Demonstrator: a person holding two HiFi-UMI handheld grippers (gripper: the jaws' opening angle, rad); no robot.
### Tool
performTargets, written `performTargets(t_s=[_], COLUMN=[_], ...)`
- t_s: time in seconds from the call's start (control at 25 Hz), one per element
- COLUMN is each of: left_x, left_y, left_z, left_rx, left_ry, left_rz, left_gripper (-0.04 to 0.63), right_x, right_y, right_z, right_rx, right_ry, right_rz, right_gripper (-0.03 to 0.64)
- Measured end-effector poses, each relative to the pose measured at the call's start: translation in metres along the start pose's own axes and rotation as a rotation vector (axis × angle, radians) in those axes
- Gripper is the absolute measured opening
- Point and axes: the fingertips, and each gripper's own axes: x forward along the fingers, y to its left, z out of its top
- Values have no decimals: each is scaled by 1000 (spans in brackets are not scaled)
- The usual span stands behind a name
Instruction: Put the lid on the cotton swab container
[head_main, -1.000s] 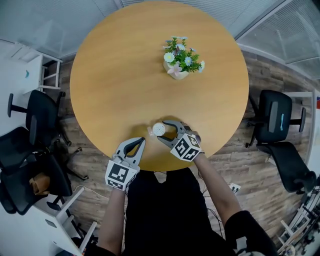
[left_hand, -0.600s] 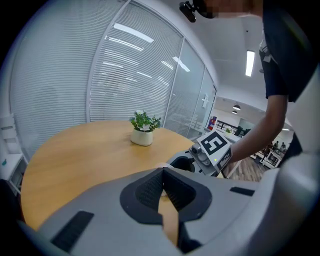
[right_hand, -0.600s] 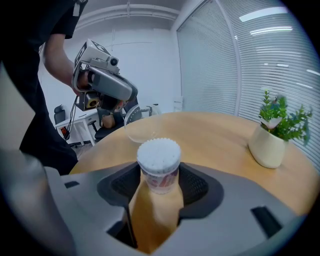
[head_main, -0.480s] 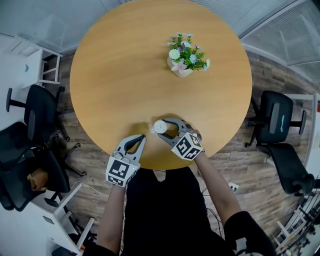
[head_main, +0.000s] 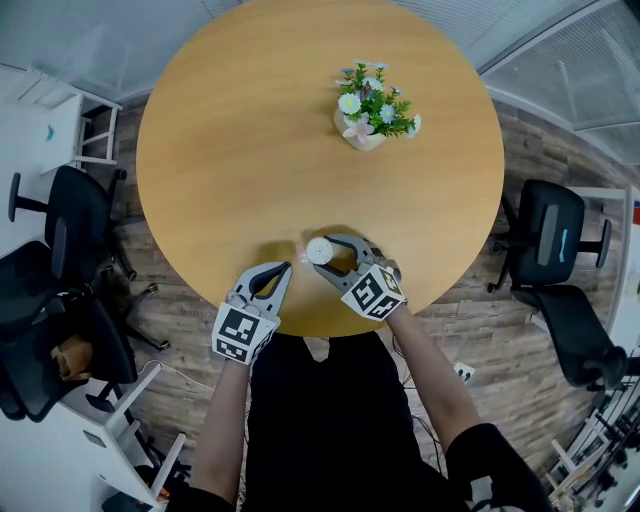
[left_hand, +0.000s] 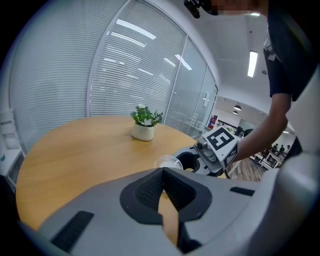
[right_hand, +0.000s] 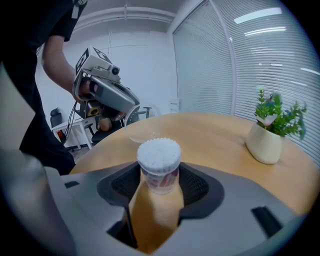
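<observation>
- Little has shifted in the last second: the left gripper (head_main: 286, 268) has edged slightly toward 12 o'clock, and the right gripper (head_main: 321, 253) still clamps its load at the same spot.
- The right gripper's fingers (right_hand: 200, 186) are clenched on the small cylindrical cotton swab container with a red-and-white label (head_main: 319, 250). It stands upright, its white swab tips uncovered.
- That container sits near the 6 o'clock edge of the round light-wood bench (head_main: 240, 150).
- The clear round plastic lid (right_hand: 141, 131) lies flat on the bench just beside the container, on the side toward the left gripper. In the left gripper view the lid (left_hand: 169, 161) lies between the two grippers.
- The left gripper's fingers (left_hand: 149, 190) are pressed together at the tips with nothing between them. It hovers at about 8 o'clock of the container, near the bench edge.
- A white pot of green leaves and pale flowers (head_main: 369, 112) stands well apart, toward 1 o'clock of the container.
- A black office chair (head_main: 548, 236) stands off the bench at 3 o'clock.
</observation>
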Motion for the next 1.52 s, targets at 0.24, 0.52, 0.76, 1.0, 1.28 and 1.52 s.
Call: performTargets(t_s=[0.24,0.52,0.76,1.0,1.28,1.52], left_x=[9,22,31,45,59,65], left_y=[0,-6,-13,-18,-23,-25], left_z=[5,10,15,15,10,7], left_rx=[6,30,60,61,72,110], left_ry=[-2,2,14,21,48,86], left_rz=[-16,-50,-77,-97,-115,-116], left_gripper=[6,6,5,5,5,5], right_x=[0,1,0,1,1,1], right_y=[0,0,0,-1,0,0], right_z=[0,-1,-1,-2,-3,-4], right_rx=[5,8,13,16,16,19], right_ry=[-2,0,-1,0,4,6], right_rz=[-5,-8,-13,-14,-14,-16], right_gripper=[233,233,232,232,232,232])
